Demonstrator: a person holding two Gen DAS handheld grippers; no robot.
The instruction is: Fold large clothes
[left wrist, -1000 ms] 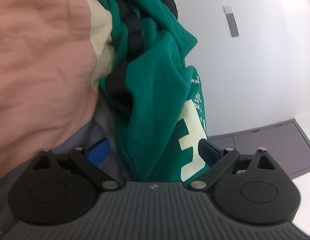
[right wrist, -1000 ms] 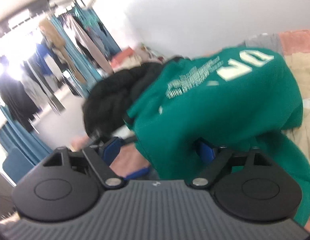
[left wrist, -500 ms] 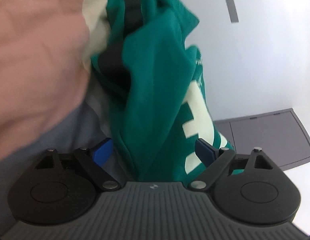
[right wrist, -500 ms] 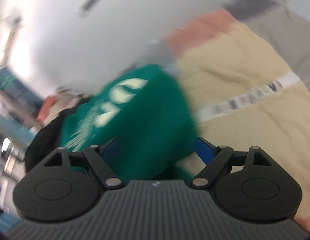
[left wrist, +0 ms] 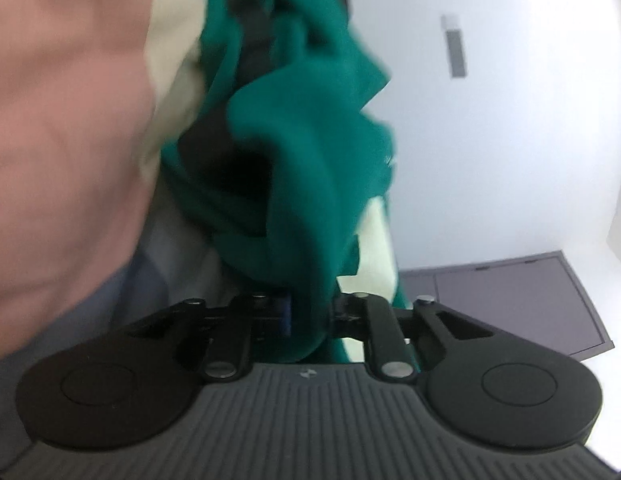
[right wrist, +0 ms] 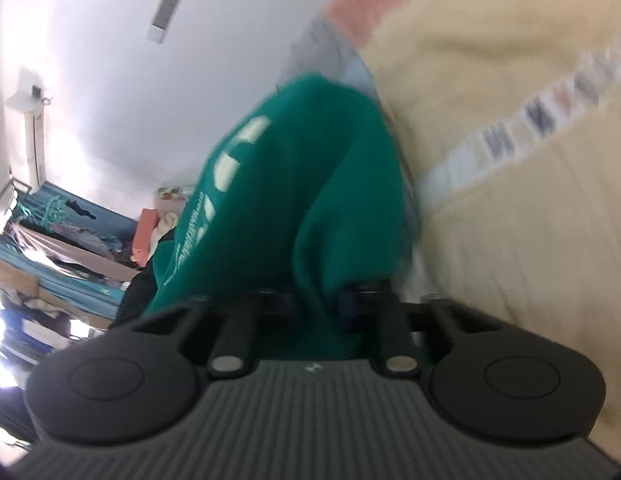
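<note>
Green sweatshirt (left wrist: 302, 184) pinched by both the left hand-held gripper (left wrist: 310, 316) and right hand-held gripper (right wrist: 322, 304), pink cloth (left wrist: 62, 120) and cream garment (right wrist: 510, 200) crowding alongside.

Each camera sits just behind its own gripper, looking forward along the fingers at very close range. The left view faces a white wall (left wrist: 510, 140) past the green sweatshirt (left wrist: 294, 184); the right view, tilted, shares that sweatshirt (right wrist: 310, 184) and the wall.

green garment (left wrist: 302, 184) soft matt cloth; left gripper (left wrist: 310, 314) matt black plastic
</note>
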